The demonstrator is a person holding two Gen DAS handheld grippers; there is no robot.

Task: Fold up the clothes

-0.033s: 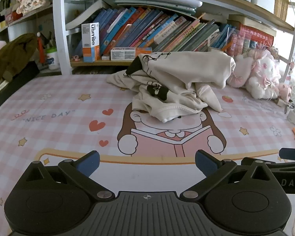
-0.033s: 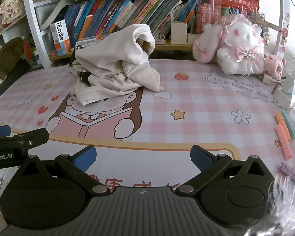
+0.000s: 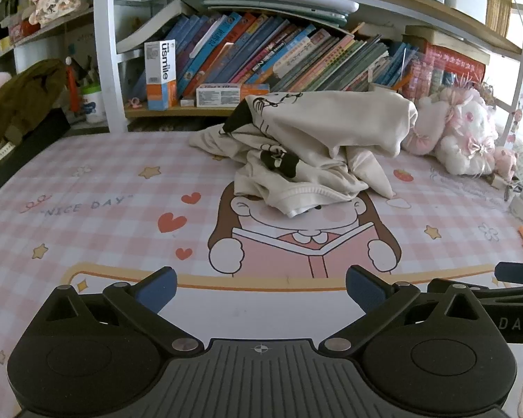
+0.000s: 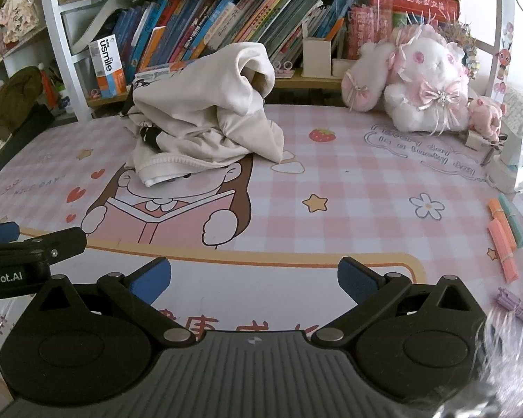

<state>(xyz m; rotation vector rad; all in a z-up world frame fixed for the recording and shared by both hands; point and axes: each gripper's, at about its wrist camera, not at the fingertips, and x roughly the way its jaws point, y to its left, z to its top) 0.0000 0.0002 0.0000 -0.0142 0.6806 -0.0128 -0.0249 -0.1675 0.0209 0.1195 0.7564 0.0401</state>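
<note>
Bright daylight from the right, washed-out glare there, fisheye-bent edges, dark vignetted corners.

Pink checked mat (image 3: pixel 104 181) bears crumpled cream garment (image 3: pixel 317 146), plush toy (image 4: pixel 425 80)

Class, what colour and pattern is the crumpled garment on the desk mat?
Cream with black cartoon print, the garment shows best in the left wrist view.

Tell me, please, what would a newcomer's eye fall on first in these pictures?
Most likely the crumpled cream garment, heaped unfolded at the middle of the pink checked mat over a cartoon child's head. Behind it runs a shelf of leaning books, with a white and pink plush rabbit at the right. Nearest, both the left gripper and right gripper stand open and empty.
</note>
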